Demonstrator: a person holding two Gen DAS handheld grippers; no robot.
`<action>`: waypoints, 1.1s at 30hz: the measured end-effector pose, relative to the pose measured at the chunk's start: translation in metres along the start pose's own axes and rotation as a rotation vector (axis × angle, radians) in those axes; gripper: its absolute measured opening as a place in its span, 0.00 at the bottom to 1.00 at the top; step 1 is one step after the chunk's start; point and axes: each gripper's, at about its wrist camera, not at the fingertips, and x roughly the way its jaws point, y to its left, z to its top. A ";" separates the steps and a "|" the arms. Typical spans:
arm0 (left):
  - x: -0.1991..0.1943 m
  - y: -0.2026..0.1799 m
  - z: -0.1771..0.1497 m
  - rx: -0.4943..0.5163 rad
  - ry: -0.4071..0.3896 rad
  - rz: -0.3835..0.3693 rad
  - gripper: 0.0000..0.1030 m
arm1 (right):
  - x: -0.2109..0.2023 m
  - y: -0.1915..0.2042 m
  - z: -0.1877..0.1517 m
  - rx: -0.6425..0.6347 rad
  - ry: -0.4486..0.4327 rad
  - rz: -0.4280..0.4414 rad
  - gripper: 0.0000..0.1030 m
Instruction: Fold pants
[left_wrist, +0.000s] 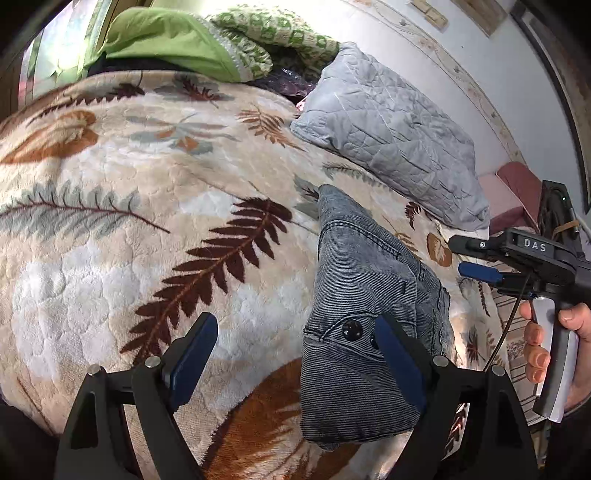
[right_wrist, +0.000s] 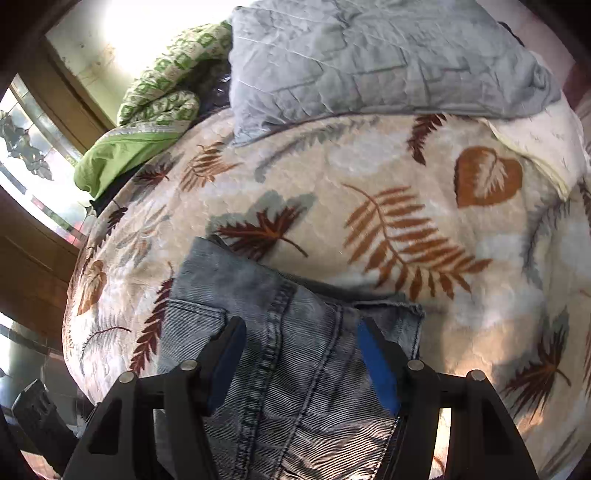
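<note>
Both grippers spread, nothing pinched. Left gripper (left_wrist: 299, 354): jaws wide, right pad overlapping the pants' (left_wrist: 365, 295) button end, left pad over bare blanket (left_wrist: 110, 295). Right gripper (right_wrist: 301, 363): jaws parted above the denim in its own view, pads not pressing cloth; a hand (left_wrist: 554, 343) holds its handle at 3 o'clock in the left view. Pants sit folded into a compact bundle on the blanket, running from 6 toward 12 o'clock in the left view.

Risk: thick stacked layers may spring open or slide on the plush pile; a pad could snag the top layer and drag the fold apart.

Denim: grey-blue, ribbed, heavy seams, black button. Blanket: fleecy, leaf print. Grey quilted pillow (left_wrist: 391, 129) at 1 o'clock.
</note>
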 end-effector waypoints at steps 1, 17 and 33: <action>0.009 0.008 0.001 -0.052 0.060 -0.052 0.85 | 0.000 0.011 0.010 -0.031 0.011 0.020 0.69; 0.044 -0.016 -0.007 0.017 0.252 -0.187 0.44 | 0.158 0.114 0.077 -0.321 0.424 -0.024 0.24; 0.042 -0.029 -0.014 0.058 0.228 -0.142 0.48 | 0.038 0.040 0.015 -0.049 0.119 0.108 0.61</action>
